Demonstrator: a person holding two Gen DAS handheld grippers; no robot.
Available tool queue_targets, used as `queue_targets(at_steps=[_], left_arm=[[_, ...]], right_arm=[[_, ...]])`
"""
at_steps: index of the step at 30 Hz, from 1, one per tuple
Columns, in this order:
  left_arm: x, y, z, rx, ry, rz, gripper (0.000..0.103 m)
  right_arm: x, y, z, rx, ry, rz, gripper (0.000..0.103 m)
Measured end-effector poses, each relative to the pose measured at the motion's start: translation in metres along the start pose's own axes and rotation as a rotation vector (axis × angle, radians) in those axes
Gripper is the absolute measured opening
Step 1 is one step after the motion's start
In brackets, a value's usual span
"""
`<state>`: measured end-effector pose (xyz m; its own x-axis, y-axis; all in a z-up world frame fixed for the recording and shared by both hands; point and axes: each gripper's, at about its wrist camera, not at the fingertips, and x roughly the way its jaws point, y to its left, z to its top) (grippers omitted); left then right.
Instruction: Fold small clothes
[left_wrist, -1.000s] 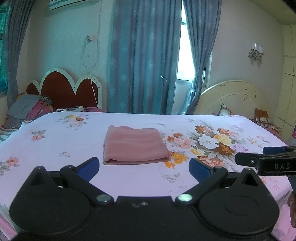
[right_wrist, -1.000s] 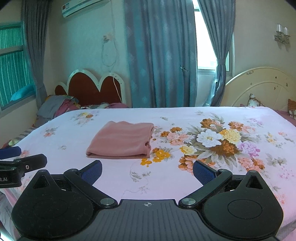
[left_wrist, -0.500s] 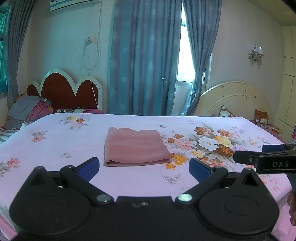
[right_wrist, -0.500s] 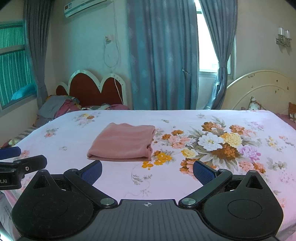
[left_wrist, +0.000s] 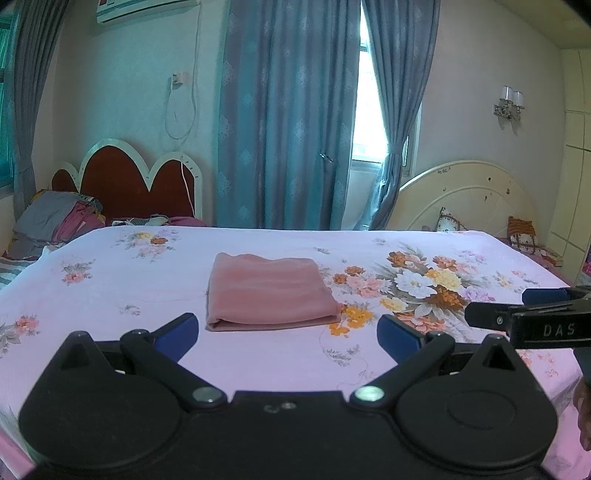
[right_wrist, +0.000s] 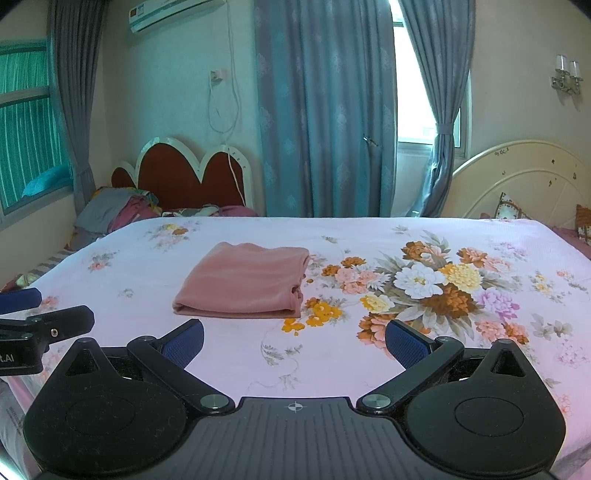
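Note:
A pink cloth (left_wrist: 267, 291) lies folded into a flat rectangle on the floral bedsheet (left_wrist: 110, 295), its folded edge toward me. My left gripper (left_wrist: 288, 334) hovers open just short of the cloth's near edge, holding nothing. In the right wrist view the same pink cloth (right_wrist: 245, 286) sits ahead and left, with my right gripper (right_wrist: 295, 343) open and held back from it. Each gripper shows at the edge of the other's view: the right gripper (left_wrist: 532, 317) and the left gripper (right_wrist: 37, 317).
A pile of clothes (left_wrist: 55, 221) lies at the far left by the red headboard (left_wrist: 136, 184). A cream headboard (left_wrist: 465, 195) with cushions stands at the far right. Curtains (left_wrist: 288, 110) cover the window behind the bed.
Both grippers have tilted slightly upward and drawn back a little; the folded cloth sits lower in both views. The cloth itself has not moved.

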<state>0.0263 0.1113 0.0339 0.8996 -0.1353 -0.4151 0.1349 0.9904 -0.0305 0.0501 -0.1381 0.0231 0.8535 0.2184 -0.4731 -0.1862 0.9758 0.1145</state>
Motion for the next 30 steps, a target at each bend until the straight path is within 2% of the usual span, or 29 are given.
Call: queue_targets(at_steps=[30], left_arm=[[0.003,0.003,0.000,-0.001,0.009,0.014,0.103]], right_arm=[[0.000,-0.012,-0.005,0.003,0.004,0.015,0.103]])
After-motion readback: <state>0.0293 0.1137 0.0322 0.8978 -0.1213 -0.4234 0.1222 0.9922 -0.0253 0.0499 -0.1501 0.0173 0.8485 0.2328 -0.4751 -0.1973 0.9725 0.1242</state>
